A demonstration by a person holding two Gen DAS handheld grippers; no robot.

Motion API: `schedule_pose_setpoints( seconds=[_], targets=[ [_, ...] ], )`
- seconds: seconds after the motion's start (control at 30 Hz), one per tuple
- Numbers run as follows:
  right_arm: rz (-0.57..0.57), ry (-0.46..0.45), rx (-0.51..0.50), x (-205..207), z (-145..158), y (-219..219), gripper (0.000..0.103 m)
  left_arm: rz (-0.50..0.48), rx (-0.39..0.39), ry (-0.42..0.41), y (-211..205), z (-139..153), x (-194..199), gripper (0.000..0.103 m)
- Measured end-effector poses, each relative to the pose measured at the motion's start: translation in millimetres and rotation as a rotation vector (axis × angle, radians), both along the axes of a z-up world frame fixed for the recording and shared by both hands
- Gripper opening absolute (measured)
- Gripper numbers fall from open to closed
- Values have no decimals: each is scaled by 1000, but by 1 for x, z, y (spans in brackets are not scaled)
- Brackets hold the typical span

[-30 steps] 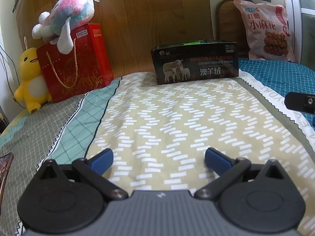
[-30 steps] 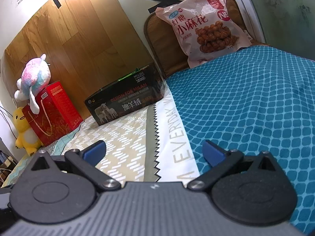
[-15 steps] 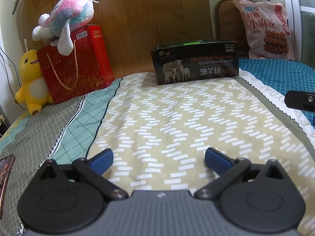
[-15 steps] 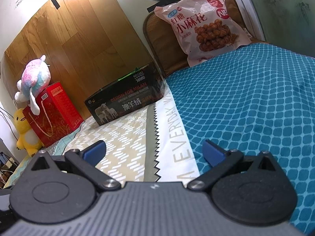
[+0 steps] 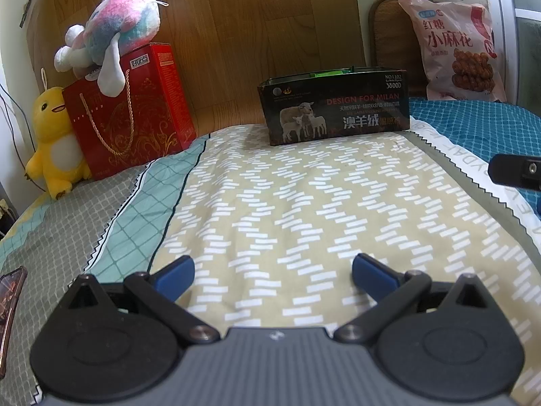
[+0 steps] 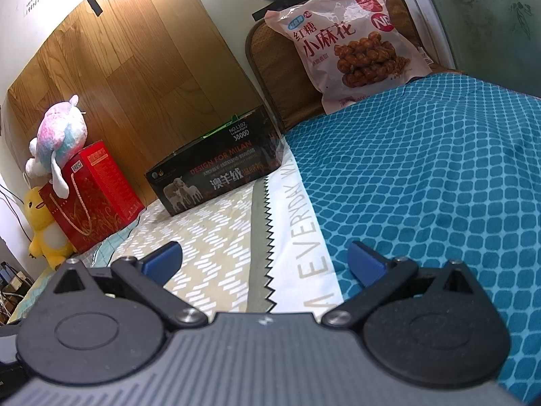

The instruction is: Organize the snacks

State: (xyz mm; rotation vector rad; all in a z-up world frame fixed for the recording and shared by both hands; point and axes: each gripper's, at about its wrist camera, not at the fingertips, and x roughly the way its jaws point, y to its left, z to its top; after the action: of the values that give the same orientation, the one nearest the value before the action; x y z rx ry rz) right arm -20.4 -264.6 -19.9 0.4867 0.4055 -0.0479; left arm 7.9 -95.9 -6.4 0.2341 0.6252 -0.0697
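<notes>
Right wrist view shows the right claw [image 6: 263, 264] spread and empty facing the snack bag [image 6: 351, 40], likely the approach step; next, reach toward it across the bed [image 6: 439, 176].

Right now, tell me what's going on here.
Nothing is being handled yet. The left gripper and right gripper both hover open and empty over the bed. The pink snack bag leans untouched against the headboard, right of the open black box with sheep on it.
</notes>
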Motion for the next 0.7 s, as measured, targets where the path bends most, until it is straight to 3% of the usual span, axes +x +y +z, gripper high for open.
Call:
schedule_pose_setpoints(
  seconds=[0.7],
  targets=[
    [-22,-11,27,-6,2,2,103,-11,15,-7,0,0,0,103]
  ],
)
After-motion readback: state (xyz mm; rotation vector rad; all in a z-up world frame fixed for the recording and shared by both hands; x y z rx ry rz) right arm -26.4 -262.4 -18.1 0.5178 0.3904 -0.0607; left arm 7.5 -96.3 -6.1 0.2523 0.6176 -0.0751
